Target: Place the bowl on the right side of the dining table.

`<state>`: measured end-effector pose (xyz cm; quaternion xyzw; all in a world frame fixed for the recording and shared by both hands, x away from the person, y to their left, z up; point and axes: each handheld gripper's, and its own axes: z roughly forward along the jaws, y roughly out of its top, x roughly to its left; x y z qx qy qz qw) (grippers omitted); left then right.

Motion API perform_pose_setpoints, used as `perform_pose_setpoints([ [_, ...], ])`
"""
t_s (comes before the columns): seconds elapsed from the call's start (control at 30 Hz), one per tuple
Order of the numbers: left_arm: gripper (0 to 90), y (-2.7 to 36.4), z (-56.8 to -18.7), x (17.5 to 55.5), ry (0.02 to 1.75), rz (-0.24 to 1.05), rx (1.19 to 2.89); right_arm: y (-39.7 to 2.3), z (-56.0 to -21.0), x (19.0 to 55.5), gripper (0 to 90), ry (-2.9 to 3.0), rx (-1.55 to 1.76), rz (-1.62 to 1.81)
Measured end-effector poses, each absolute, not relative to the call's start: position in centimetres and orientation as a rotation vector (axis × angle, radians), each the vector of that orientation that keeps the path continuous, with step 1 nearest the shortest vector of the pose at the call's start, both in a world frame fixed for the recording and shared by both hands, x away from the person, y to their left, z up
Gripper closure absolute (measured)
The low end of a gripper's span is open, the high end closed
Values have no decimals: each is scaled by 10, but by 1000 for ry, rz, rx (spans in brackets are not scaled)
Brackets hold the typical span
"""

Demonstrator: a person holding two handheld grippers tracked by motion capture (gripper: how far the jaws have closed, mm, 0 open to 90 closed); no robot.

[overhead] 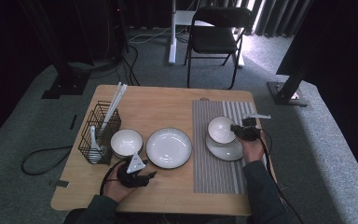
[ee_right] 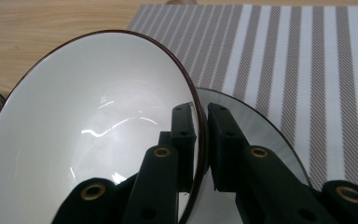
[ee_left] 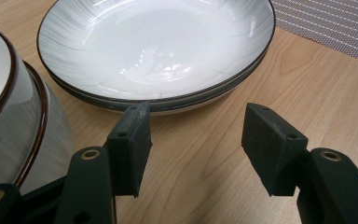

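My right gripper (ee_right: pixel 201 140) is shut on the rim of a white bowl (ee_right: pixel 93 135) with a dark edge, one jaw inside and one outside. In the high view that bowl (overhead: pixel 221 129) hangs tilted over a white plate (overhead: pixel 226 149) on the striped placemat (overhead: pixel 214 172), with the right gripper (overhead: pixel 240 132) at its right side. My left gripper (ee_left: pixel 196 140) is open with nothing between its jaws, low over the wood just short of a wide white plate (ee_left: pixel 158 46). From above, the left gripper (overhead: pixel 142 177) sits at the table's front, below a second bowl (overhead: pixel 126 142) and that plate (overhead: pixel 168 147).
A black wire basket (overhead: pixel 98 133) with a white spoon and chopsticks stands at the table's left. The second bowl's side (ee_left: pixel 14 135) is close to my left jaw. A black folding chair (overhead: pixel 214 37) stands beyond the table's far edge.
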<state>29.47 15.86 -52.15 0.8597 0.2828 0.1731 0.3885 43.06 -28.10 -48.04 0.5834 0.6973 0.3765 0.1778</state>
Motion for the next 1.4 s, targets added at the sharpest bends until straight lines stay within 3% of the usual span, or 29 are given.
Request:
perform_pose_setpoints([
  [1.4,428,158,-522,295,722,441,2192,-304,-501,418,820,1991,1746,1025],
])
